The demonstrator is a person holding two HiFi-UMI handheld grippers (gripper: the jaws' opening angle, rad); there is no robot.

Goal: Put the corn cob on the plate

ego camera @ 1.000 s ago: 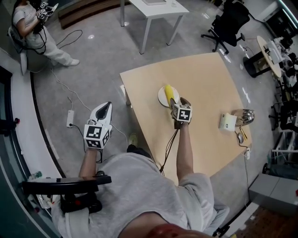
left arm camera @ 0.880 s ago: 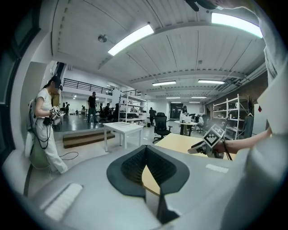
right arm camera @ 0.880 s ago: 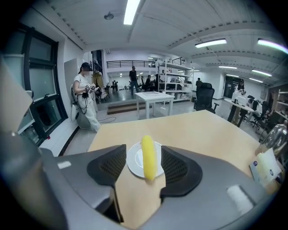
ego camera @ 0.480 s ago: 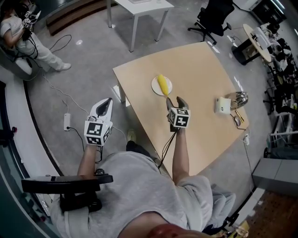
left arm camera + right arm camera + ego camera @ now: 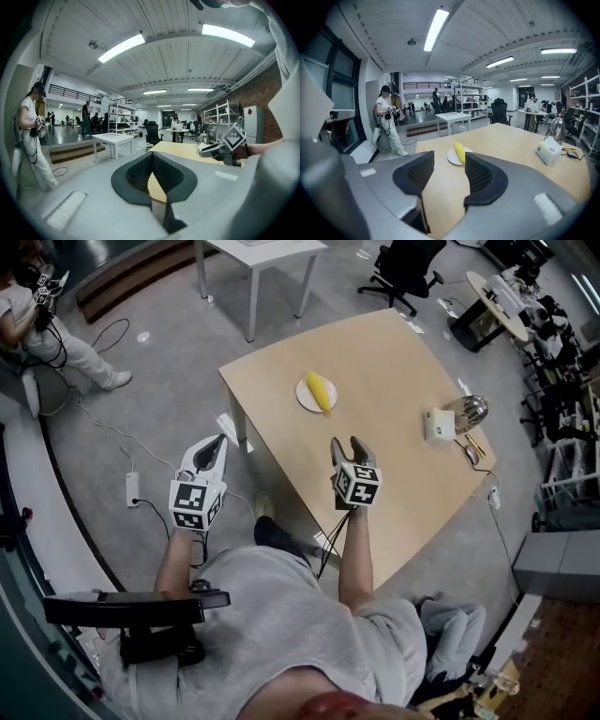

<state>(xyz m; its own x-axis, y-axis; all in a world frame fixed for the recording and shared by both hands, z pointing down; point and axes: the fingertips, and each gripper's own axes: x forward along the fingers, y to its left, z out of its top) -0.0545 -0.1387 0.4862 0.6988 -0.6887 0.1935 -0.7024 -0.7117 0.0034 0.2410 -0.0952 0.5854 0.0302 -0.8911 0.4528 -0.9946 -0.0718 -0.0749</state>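
A yellow corn cob (image 5: 319,390) lies on a small white plate (image 5: 305,397) on the far left part of the light wooden table (image 5: 394,362). My right gripper (image 5: 347,446) hangs above the table's near side, well back from the plate. Its jaws are open and closing, with nothing between them. In the right gripper view the corn cob (image 5: 460,152) and plate (image 5: 452,160) show far ahead, past the gripper (image 5: 449,161). My left gripper (image 5: 210,452) is off the table's left edge, above the floor, shut and empty (image 5: 152,157).
A white tissue box (image 5: 437,424) and a metal kettle (image 5: 467,412) stand at the table's right edge. A white table (image 5: 253,251) and office chairs (image 5: 403,263) are beyond. A person (image 5: 42,320) stands at the far left. A power strip (image 5: 132,488) lies on the floor.
My right gripper has drawn back from the plate toward the table's near side and risen, leaving the corn cob on the plate. My left gripper has shifted a little.
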